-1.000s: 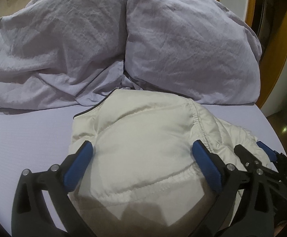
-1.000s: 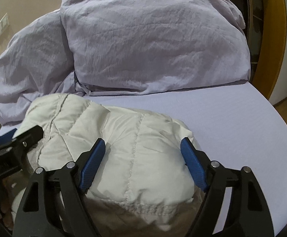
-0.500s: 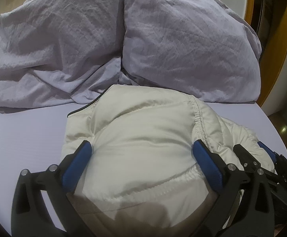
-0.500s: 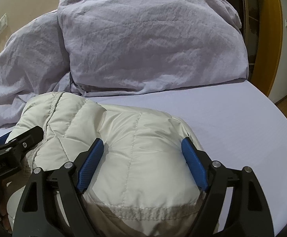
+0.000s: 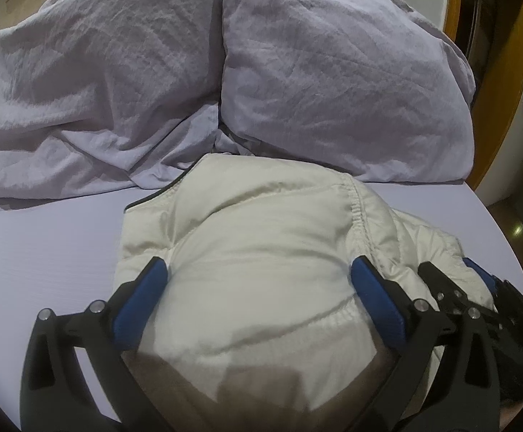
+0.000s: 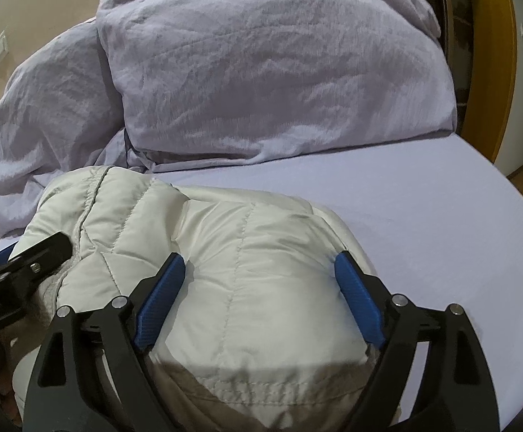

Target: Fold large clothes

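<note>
A cream quilted puffer jacket [image 5: 261, 252] lies bunched and folded on the lilac bed sheet [image 5: 45, 252]. My left gripper [image 5: 258, 280] is open, its blue pads wide apart with the jacket's padded bulk between them. My right gripper [image 6: 258, 273] is open the same way over the jacket's right part [image 6: 254, 252]. Each gripper shows at the edge of the other's view: the right one in the left wrist view [image 5: 477, 288], the left one in the right wrist view [image 6: 27, 255]. The jacket's near edge is hidden under the gripper bodies.
A crumpled lilac duvet [image 5: 81, 90] and a large lilac pillow [image 5: 333, 72] lie just behind the jacket. A wooden door frame [image 6: 495, 72] stands at the right. The bed's edge curves off at the right [image 6: 513, 216].
Both grippers have moved forward over the jacket, toward the pillows; the jacket sits a little closer to the duvet. Both stay open.
</note>
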The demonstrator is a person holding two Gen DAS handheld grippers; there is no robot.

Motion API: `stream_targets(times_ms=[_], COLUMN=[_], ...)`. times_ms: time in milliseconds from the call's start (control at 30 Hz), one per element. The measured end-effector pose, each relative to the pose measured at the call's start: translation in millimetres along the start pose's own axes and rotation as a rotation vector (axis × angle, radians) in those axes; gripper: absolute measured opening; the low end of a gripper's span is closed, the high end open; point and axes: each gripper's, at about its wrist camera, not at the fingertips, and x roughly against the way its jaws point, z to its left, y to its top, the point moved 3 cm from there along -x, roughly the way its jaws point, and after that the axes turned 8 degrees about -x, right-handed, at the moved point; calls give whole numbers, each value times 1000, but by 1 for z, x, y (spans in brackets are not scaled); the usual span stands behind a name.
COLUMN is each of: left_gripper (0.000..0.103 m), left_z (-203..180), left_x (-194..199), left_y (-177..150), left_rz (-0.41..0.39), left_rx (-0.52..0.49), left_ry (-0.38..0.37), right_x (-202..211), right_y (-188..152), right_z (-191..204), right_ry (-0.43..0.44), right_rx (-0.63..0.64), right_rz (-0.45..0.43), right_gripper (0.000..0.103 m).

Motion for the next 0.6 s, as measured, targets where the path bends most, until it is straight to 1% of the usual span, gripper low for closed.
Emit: stream_targets(times_ms=[33,100,167,233,300,367,433,500,600], left_gripper=[101,101,101,101,101,101,101,101,101], left_z=[1,8,19,28,39,46,53,62,70], left_x=[4,18,30,38,46,50,53,54,52], left_y=[-1,-2,-6,-11,-19,-27,-36,-47,-58], left_rz=[2,11,34,49,64,85,105,124,152], left_rx=[1,27,69,105,144,162,177,211,264], left_ry=[-5,-37,-57,-64,-82,-89,-95,-116,-153], right_x=[3,9,14,18,19,18,18,17,11], right_y=[3,9,14,20,23,21,17,12,1], right_z=[-1,-6,-15,-29,-42,-53,-62,-69,-73], right_ry=[5,23,37,70,115,159,200,231,282], right_rx=[-8,-25,-54,-99,-136,-172,-214,-246,-286], right_rz=[23,56,86,133,197,265,314,351,415], right_gripper=[89,89,94,95,96,97,98,101,102])
